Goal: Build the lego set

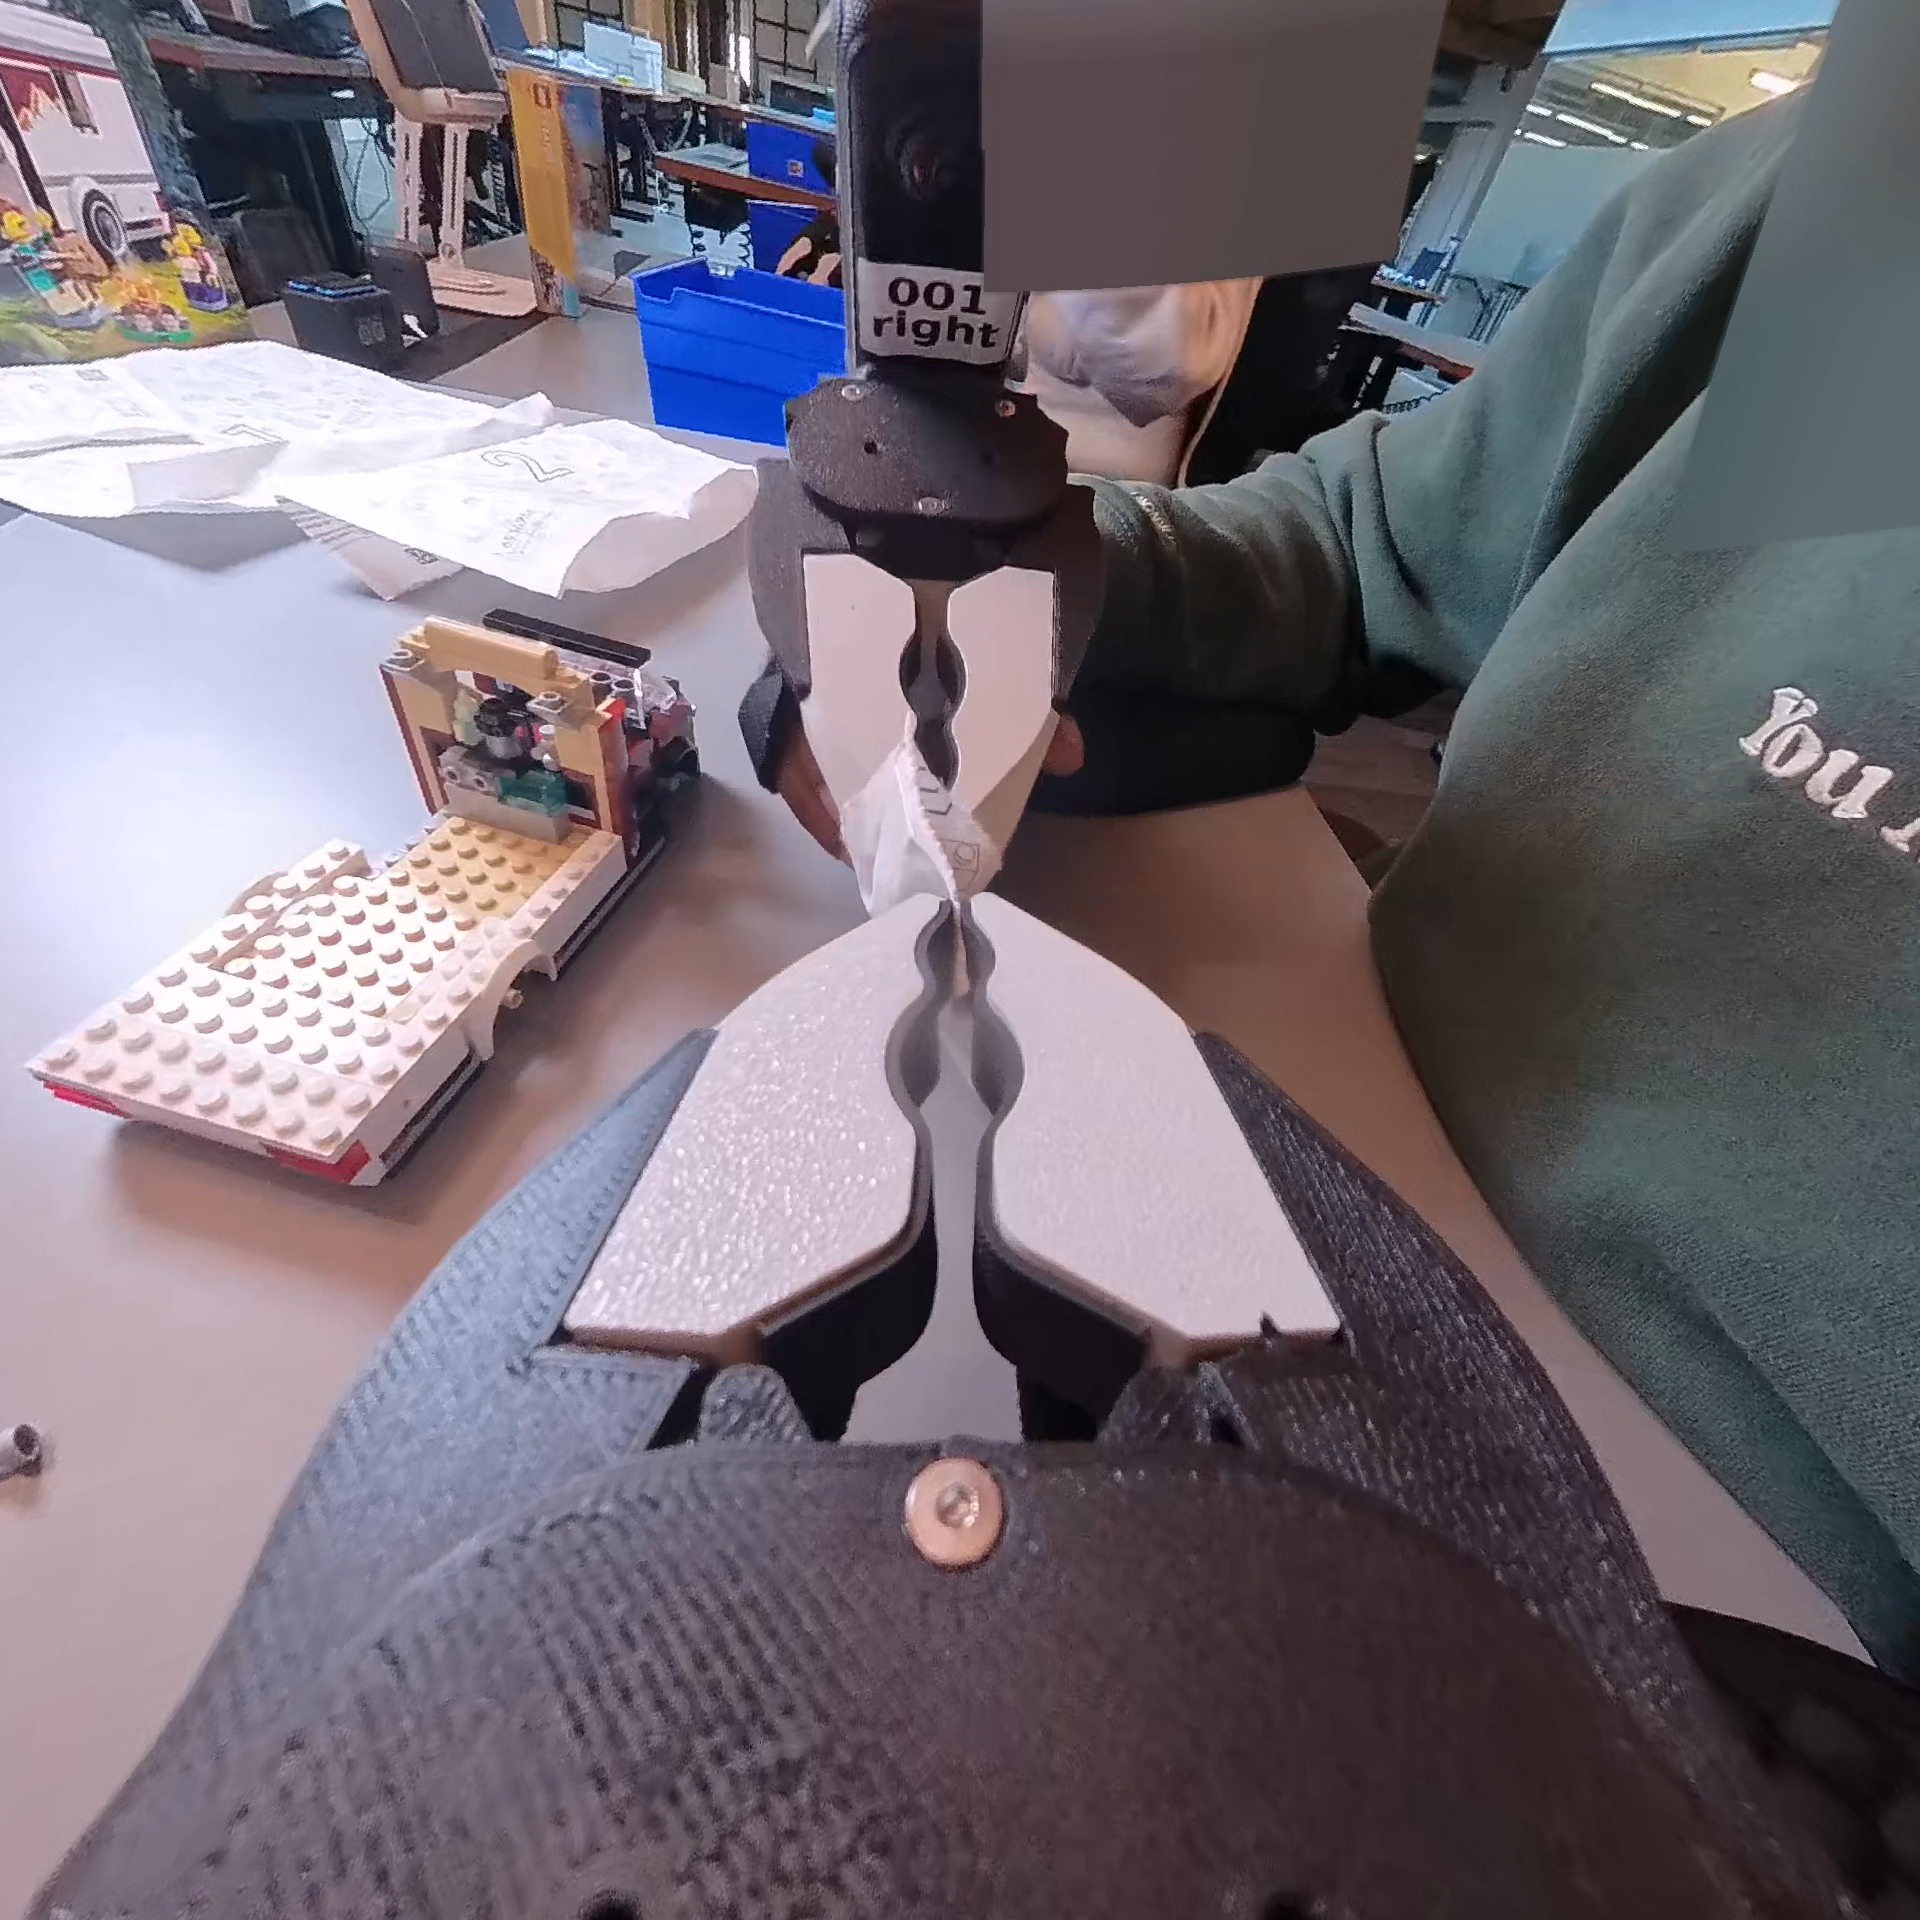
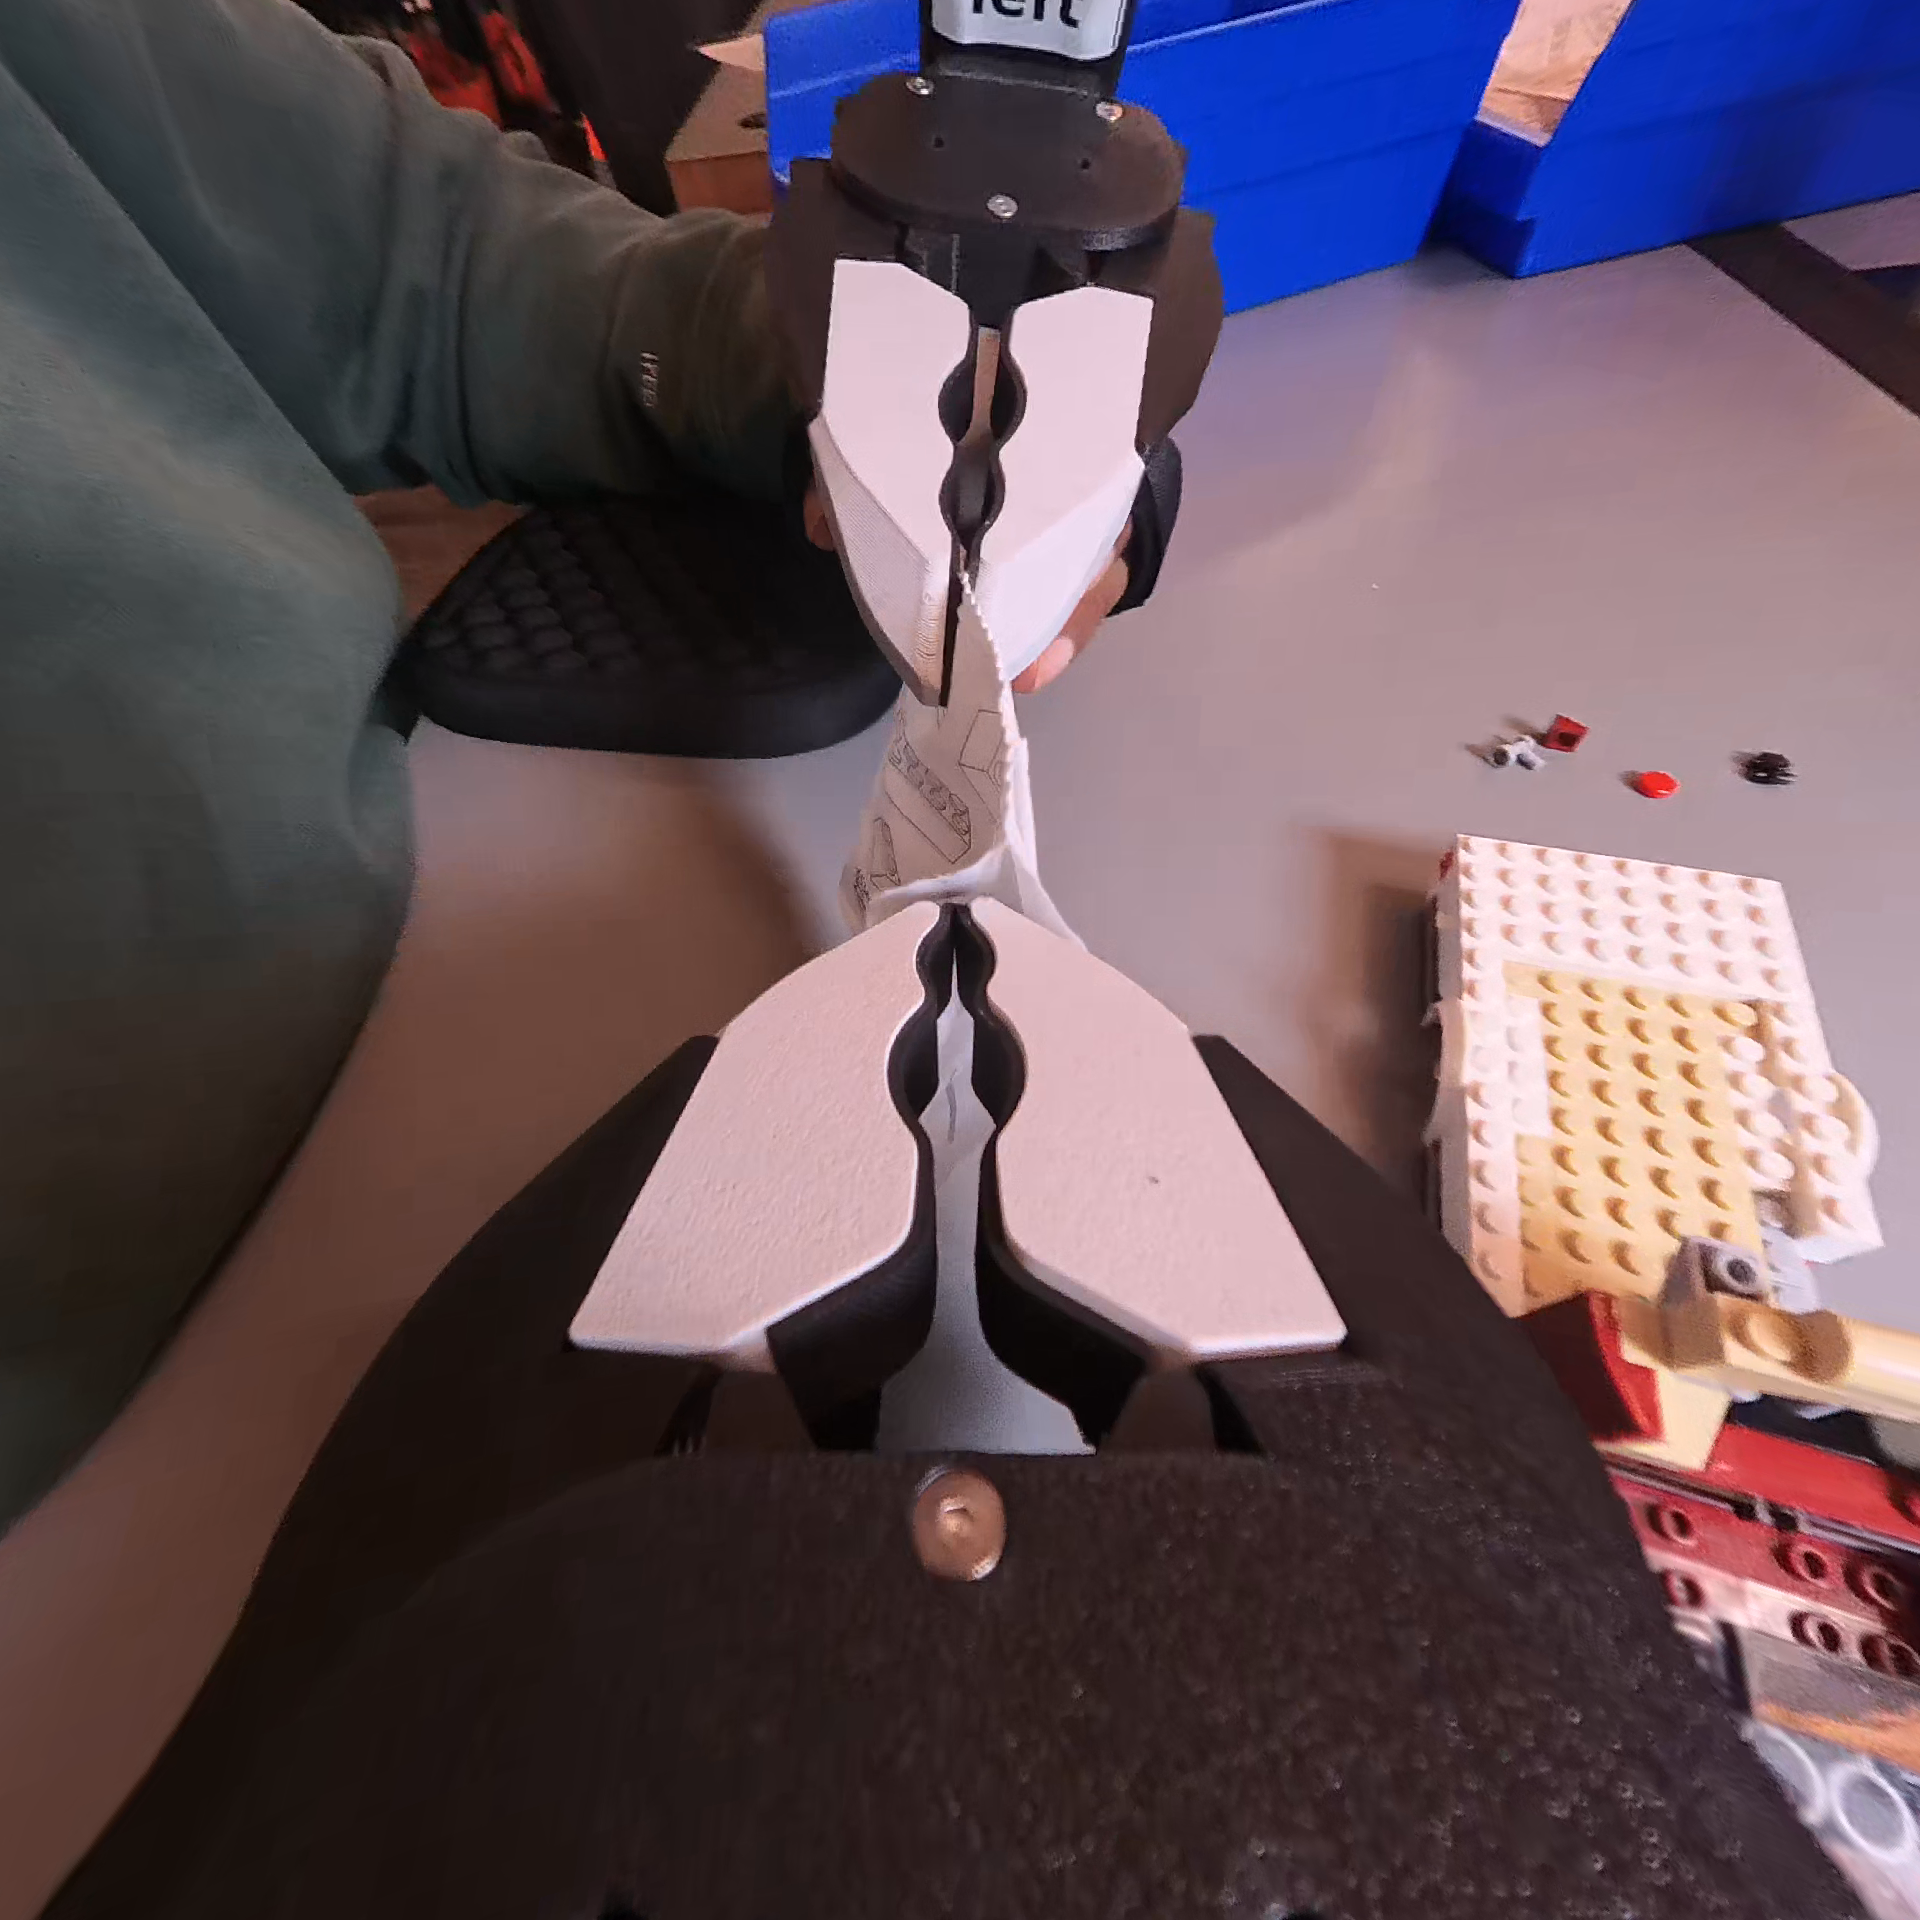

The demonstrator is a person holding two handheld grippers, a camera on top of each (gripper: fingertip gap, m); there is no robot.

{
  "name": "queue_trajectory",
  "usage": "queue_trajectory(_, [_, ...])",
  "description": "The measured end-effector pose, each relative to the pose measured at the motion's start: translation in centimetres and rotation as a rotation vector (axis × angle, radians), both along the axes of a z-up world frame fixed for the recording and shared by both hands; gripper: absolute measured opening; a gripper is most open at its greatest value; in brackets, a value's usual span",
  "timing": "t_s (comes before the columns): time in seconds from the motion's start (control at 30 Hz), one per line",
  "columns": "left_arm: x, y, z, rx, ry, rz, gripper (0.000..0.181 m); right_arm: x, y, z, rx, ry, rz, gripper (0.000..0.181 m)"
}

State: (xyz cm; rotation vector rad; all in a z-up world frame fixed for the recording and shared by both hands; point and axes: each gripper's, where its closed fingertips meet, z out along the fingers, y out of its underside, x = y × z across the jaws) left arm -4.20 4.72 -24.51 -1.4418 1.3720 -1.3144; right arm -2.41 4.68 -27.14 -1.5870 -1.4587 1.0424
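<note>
White paper bag (image 1: 914, 831) printed with brick drawings, stretched above the grey counter (image 1: 208, 665), left claw (image 1: 951, 920) and right claw (image 1: 935, 769) both clenched on it, tip to tip, part-built lego camper (image 1: 343, 935) beside them

The left gripper (image 1: 954, 920) has white plastic fingers (image 1: 790, 1143) with a bumpy, matt skin, set in black plastic with fine ridged lines. A shiny metal screw (image 1: 953, 1512) sits in its body. The right gripper (image 2: 954, 920) is made the same way, its black plastic grainy and rough. Both pinch a small paper bag (image 2: 951, 810), thin, white, crinkled, with a zigzag edge. The lego model (image 1: 343, 935) is hard, smooth plastic with a soft shine. The table (image 1: 208, 1299) is grey, smooth and matt. The sleeve (image 1: 1403, 540) is soft green cloth. The bins (image 2: 1351, 156) are glossy blue plastic.
</note>
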Motion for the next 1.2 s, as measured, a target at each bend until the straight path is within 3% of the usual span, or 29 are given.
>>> queue_trajectory(0.27, [0.2, -3.8, 1.9, 0.006, -0.083, -0.189, 0.0, -1.1, -0.9, -0.8, -0.05, -0.001, 0.047, 0.0])
queue_trajectory(0.43, [0.2, -4.1, 2.2, 0.009, -0.102, -0.201, 0.0, -1.9, -3.6, 0.7, -0.146, 0.112, 0.196, 0.003])
queue_trajectory(0.6, [0.0, -3.4, 2.5, 0.04, -0.107, -0.161, 0.0, -1.2, -5.2, 2.6, -0.261, 0.207, 0.311, 0.025])
queue_trajectory(0.87, [0.1, -3.8, 3.4, 0.024, -0.148, -0.171, 0.0, -1.9, -4.0, 1.8, -0.172, 0.141, 0.191, 0.029])
queue_trajectory(0.93, [0.2, -4.2, 3.5, 0.025, -0.158, -0.188, 0.0, -2.5, -4.6, 2.0, -0.182, 0.152, 0.207, 0.028])
queue_trajectory(1.03, [0.3, -4.6, 3.8, 0.032, -0.162, -0.207, 0.0, -2.9, -5.3, 2.2, -0.208, 0.174, 0.244, 0.002])
queue_trajectory(1.2, [-0.6, -2.2, 3.4, 0.054, -0.097, -0.103, 0.0, -1.0, -5.3, 4.0, -0.334, 0.283, 0.339, 0.0])
